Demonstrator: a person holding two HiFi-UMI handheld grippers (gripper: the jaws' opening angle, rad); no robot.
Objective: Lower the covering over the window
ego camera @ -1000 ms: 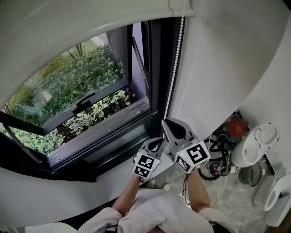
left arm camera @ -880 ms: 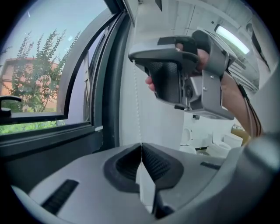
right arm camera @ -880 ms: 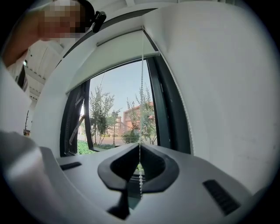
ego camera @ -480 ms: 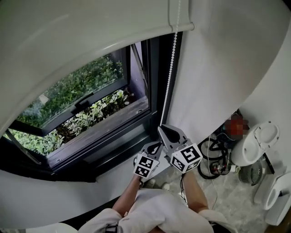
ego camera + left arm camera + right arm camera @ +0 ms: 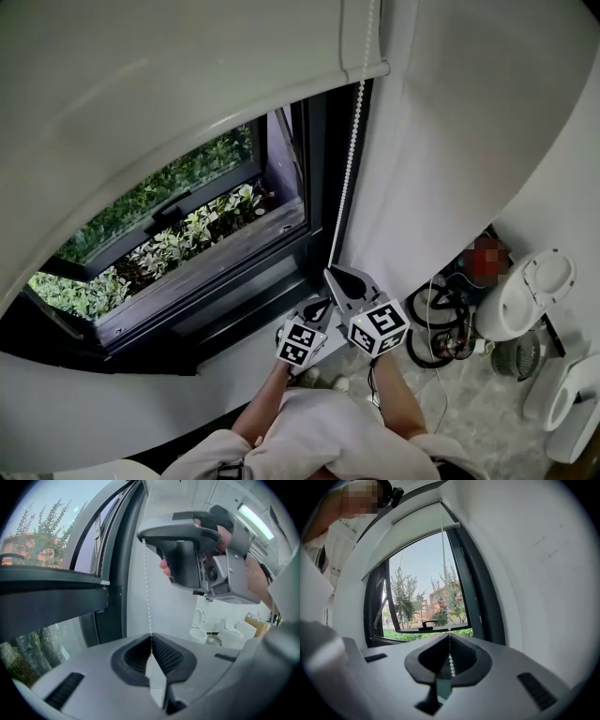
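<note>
A white roller blind (image 5: 141,122) hangs over the upper part of the dark-framed window (image 5: 319,169). Its bead chain (image 5: 347,169) runs down the frame's right side. My right gripper (image 5: 333,273) is shut on the chain near the sill. Just below it, my left gripper (image 5: 320,305) is shut on the same chain. In the left gripper view the bead chain (image 5: 148,592) enters my left gripper (image 5: 151,639), with the right gripper (image 5: 142,538) above it. In the right gripper view the bead chain (image 5: 443,550) drops from the blind's bottom bar (image 5: 422,531) into my right gripper (image 5: 449,641).
The window sash (image 5: 169,211) is tilted open outward, with shrubs (image 5: 187,239) beyond. White wall (image 5: 450,141) stands to the right of the frame. On the floor at right are a white toilet (image 5: 525,295), tangled cables (image 5: 441,328) and a small fan (image 5: 516,361).
Both grippers have moved down along the frame with the chain in them. The blind's lower edge has come down and covers more of the glass.
</note>
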